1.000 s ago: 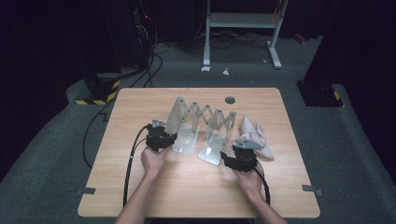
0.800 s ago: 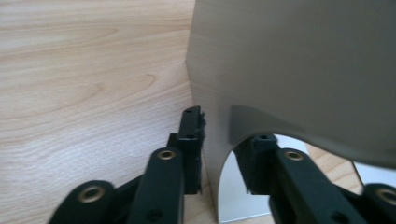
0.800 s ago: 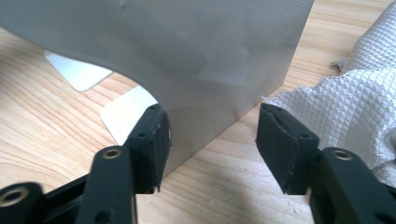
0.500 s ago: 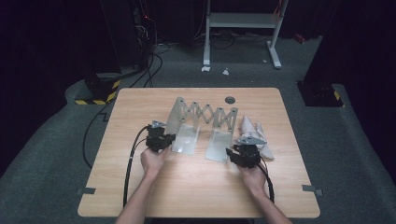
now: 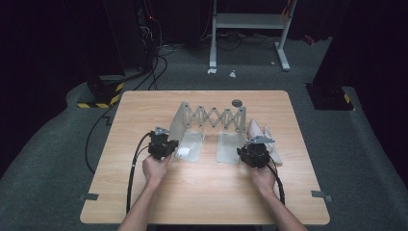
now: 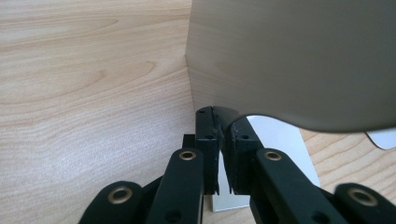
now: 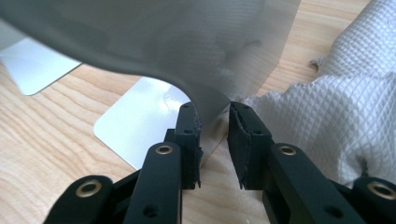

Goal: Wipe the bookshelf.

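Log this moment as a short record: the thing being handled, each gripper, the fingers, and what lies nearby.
object: metal expanding bookend rack, upright plates joined by a scissor lattice, standing on the wooden table
left gripper: shut on the rack's left end plate
right gripper: jaws just closing around the right end plate; the right finger is clear of it
fingers: black
nearby: white cloth right of the rack

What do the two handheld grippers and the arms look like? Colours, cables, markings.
Both are black two-jaw units. The left gripper and right gripper each carry a grey three-cornered plate on top and trail a black cable toward the person. Up close the jaws are flat black links with brass-coloured rivet eyelets and blocky dark pads. Forearms are bare, no sleeves or gloves visible. No lettering visible.
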The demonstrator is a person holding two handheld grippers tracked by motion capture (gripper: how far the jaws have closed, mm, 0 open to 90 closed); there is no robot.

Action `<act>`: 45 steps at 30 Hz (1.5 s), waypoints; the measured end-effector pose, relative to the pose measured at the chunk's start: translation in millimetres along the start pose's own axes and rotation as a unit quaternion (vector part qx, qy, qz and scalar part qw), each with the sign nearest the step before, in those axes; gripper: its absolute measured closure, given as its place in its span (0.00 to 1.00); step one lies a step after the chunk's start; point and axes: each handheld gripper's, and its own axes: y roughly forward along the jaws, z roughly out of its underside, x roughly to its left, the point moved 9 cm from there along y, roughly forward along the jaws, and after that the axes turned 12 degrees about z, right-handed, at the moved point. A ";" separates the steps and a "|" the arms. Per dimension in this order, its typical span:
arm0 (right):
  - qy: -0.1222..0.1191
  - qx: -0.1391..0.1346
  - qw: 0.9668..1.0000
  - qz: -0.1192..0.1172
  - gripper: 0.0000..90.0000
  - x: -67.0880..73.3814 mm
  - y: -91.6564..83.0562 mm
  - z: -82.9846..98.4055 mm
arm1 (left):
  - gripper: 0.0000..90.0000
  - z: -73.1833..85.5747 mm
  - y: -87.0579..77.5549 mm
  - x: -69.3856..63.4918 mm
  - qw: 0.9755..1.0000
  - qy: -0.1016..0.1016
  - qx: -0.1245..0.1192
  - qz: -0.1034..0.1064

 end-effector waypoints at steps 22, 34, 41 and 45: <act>-0.018 0.006 1.000 -0.011 0.90 -6.3 18.9 -17.9 | 0.88 10.9 -8.1 -7.5 1.000 -0.025 -0.017 0.003; -0.018 0.005 1.000 -0.016 0.91 -9.9 21.7 -19.9 | 0.84 7.5 -5.8 -10.5 1.000 -0.006 -0.013 -0.011; -0.016 0.007 1.000 -0.013 0.91 -16.4 21.1 -19.8 | 0.83 5.9 -5.3 -9.8 1.000 -0.016 -0.019 0.000; -0.016 0.002 1.000 -0.022 0.82 -13.6 17.9 -20.3 | 0.76 4.8 -6.0 -9.4 1.000 -0.010 -0.024 -0.006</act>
